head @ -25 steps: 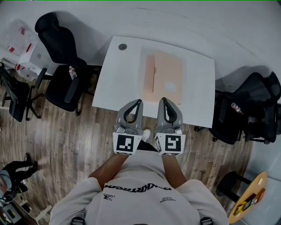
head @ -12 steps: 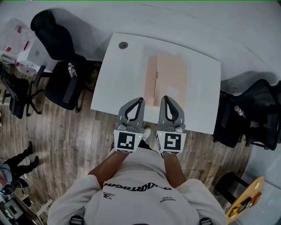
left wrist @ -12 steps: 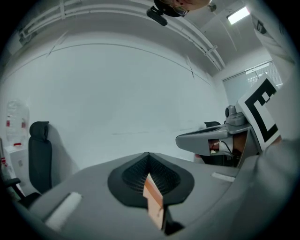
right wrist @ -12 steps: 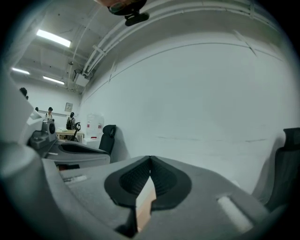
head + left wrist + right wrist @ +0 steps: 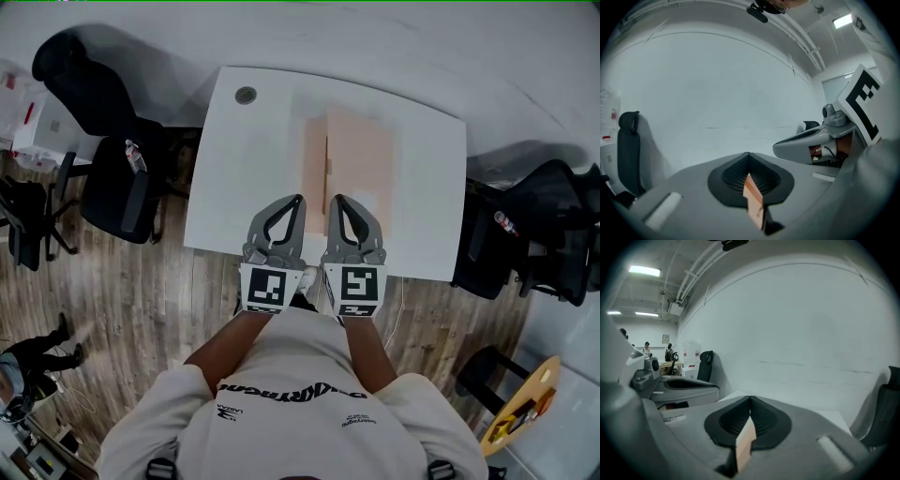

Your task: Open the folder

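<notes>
Head view is showing the closed folder (image 5: pixel 354 155) lying flat on the white table (image 5: pixel 427 211), slightly right of centre. The left gripper (image 5: pixel 299 198) and right gripper (image 5: pixel 337 198) are both clenched and empty, side by side over its near end. Clenched tips are risking a shove that slides the folder far rather than lifting its cover. The left chair (image 5: pixel 105 183) and right chair (image 5: pixel 525 239) are obstructing nothing.

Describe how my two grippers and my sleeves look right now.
The left gripper and right gripper are grey teardrop loops lined with black ribbed pads. Each carries a white cube with black square markers. The person wears a pale short-sleeved T-shirt with dark lettering.
</notes>
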{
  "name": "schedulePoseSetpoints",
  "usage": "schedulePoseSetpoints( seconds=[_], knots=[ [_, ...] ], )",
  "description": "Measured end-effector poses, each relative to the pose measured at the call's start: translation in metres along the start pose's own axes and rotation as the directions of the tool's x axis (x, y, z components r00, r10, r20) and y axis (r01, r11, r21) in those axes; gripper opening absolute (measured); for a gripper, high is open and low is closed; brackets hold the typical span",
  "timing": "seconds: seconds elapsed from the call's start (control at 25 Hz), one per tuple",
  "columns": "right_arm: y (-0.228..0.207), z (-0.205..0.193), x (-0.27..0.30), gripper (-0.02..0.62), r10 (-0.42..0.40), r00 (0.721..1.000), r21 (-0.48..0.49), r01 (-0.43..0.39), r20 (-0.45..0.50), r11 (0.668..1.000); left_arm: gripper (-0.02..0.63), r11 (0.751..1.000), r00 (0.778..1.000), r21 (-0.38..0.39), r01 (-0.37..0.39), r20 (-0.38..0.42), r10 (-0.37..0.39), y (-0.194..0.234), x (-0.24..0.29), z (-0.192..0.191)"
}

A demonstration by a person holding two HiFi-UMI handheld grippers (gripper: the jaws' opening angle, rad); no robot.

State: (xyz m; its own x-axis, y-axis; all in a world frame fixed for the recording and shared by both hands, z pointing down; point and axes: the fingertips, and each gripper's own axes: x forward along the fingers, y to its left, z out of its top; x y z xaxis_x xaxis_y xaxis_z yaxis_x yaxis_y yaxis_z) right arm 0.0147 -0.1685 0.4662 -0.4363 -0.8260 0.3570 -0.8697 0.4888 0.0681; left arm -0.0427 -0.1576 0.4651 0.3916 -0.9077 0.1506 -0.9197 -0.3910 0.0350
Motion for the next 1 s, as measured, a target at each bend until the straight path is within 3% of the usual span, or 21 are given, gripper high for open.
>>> schedulePoseSetpoints(
  seconds=[0.44, 1.0],
  knots=[
    [-0.006, -0.023, 0.039, 0.006, -0.021, 0.995, 0.002, 0.021, -0.101, 1.000, -0.008, 0.999, 0.998, -0.035, 0.035, -0.060, -0.038, 0.013, 0.028, -0.036],
    [-0.014, -0.058, 0.075, 0.103, -0.013, 0.962, -0.019, 0.008, -0.271, 1.000, -0.008, 0.998, 0.993, -0.050, 0.037, -0.114, -0.043, 0.024, 0.035, -0.061]
  ],
)
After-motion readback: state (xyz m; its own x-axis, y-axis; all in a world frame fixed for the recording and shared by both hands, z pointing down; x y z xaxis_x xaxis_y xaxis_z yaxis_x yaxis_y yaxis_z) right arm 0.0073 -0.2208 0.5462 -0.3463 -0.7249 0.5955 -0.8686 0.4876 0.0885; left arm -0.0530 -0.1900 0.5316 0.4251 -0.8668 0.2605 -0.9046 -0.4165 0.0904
